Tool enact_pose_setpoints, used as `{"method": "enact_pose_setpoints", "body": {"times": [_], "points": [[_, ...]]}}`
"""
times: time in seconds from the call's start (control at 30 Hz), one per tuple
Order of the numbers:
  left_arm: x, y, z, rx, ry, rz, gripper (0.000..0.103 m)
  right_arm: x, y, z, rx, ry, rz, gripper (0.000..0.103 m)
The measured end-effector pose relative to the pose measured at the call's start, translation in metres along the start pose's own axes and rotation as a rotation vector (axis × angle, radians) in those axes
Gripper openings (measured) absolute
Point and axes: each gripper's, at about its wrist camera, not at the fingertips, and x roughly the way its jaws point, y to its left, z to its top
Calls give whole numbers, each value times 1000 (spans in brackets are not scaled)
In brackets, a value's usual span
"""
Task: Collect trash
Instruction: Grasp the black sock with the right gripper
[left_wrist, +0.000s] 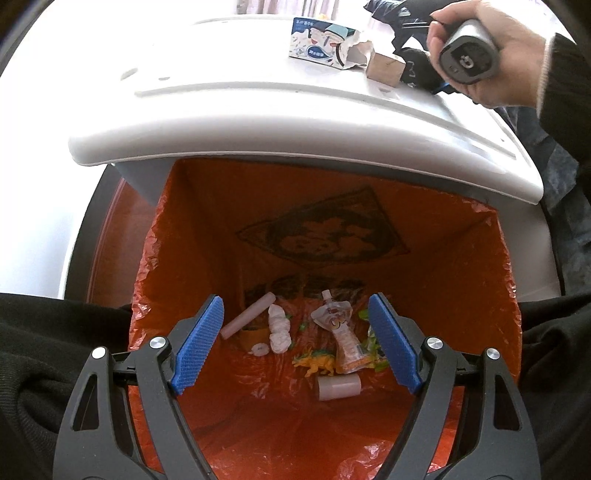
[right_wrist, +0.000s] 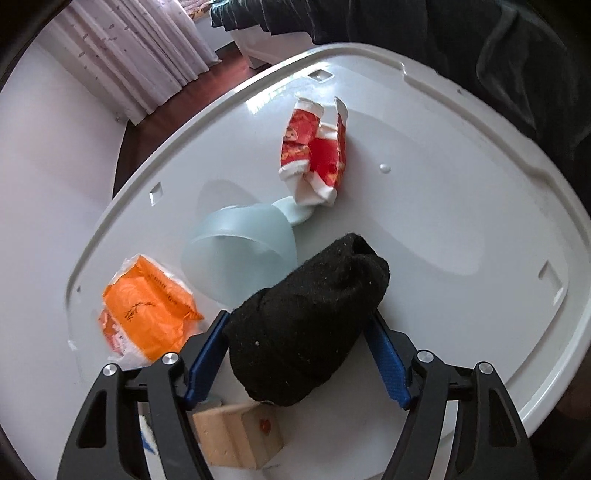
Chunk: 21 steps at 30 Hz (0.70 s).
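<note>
My left gripper (left_wrist: 295, 343) is open and empty, hanging over the bin lined with an orange bag (left_wrist: 461, 258). In the bag lie a clear drink pouch (left_wrist: 343, 332), a white tube (left_wrist: 247, 315), a white cylinder (left_wrist: 338, 387), crumpled tissue (left_wrist: 279, 328) and a yellow toy dinosaur (left_wrist: 317, 363). My right gripper (right_wrist: 299, 350) is open over the white table (right_wrist: 461, 206), its fingers on either side of a black sock (right_wrist: 310, 321). Beyond lie a crushed red-and-white carton (right_wrist: 314, 151), an orange wrapper (right_wrist: 147, 306) and a pale blue plastic cup (right_wrist: 240, 251) on its side.
A wooden block (right_wrist: 236, 435) lies below the sock; it also shows in the left wrist view (left_wrist: 384, 66) beside a torn tissue box (left_wrist: 325, 44). The table edge (left_wrist: 295, 155) overhangs the bin. Curtains (right_wrist: 140, 48) hang at the far left.
</note>
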Motion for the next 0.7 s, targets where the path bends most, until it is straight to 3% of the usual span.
{"method": "enact_pose_setpoints", "body": {"times": [0.23, 0.3, 0.37, 0.5, 0.7], "points": [[0, -1, 0, 3, -1, 4, 79, 13, 15, -1, -119, -66, -102, 73], [1, 0, 0, 1, -1, 7, 79, 15, 18, -3, -154, -83, -133, 68], [0, 0, 0, 1, -8, 11, 79, 19, 23, -5, -210, -107, -181, 54], [-4, 0, 0, 0, -22, 12, 79, 8, 6, -10, -286, -118, -136, 47], [-10, 2, 3, 2, -56, 16, 79, -9, -34, -15, -407, -41, -100, 46]]}}
